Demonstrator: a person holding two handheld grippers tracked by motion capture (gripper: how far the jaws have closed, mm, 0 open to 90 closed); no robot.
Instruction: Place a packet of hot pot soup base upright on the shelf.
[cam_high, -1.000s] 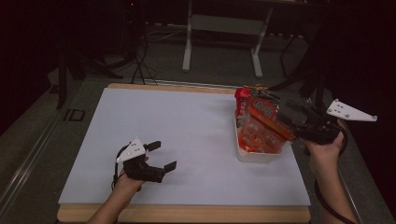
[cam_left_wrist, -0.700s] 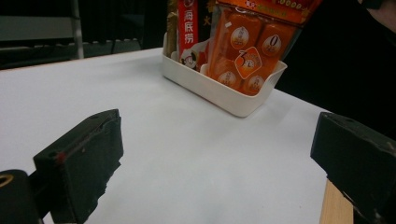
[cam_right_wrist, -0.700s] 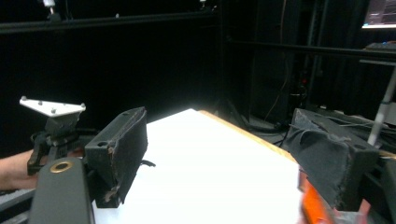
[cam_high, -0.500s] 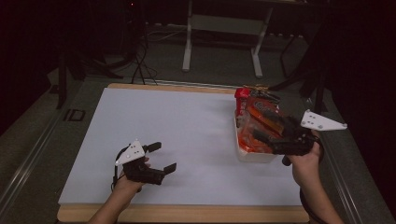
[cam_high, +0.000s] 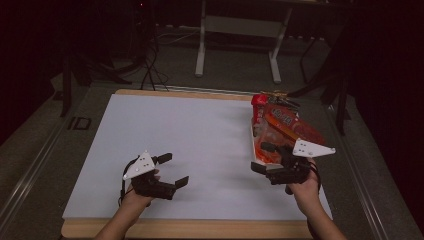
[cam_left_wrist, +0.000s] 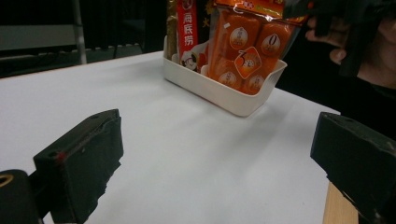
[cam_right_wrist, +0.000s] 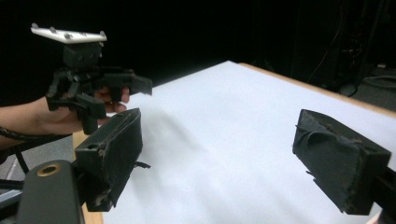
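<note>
A white bin (cam_high: 253, 134) at the table's right holds an orange snack packet (cam_high: 285, 124) and a red packet (cam_high: 257, 106), both leaning out of it. Just in front of the bin, low over the white table top, my right gripper (cam_high: 260, 157) stands open. Its jaws have just been opening and nothing is between them (cam_right_wrist: 226, 158). At the front left my left gripper (cam_high: 176, 169) rests open and empty (cam_left_wrist: 219, 158). The left gripper view has the bin (cam_left_wrist: 233, 95) and the orange packet (cam_left_wrist: 243, 51) ahead of it.
The white sheet (cam_high: 200, 135) covers a wooden table whose front edge (cam_high: 190, 229) runs close to both hands. A metal stand (cam_high: 240, 45) and cables lie on the dark floor behind. In the right gripper view the left gripper (cam_right_wrist: 114, 100) hovers at the table's corner.
My right gripper has come down from above the bin and back toward the person, leaving the orange packet in the bin. The left gripper has stayed where it was.
</note>
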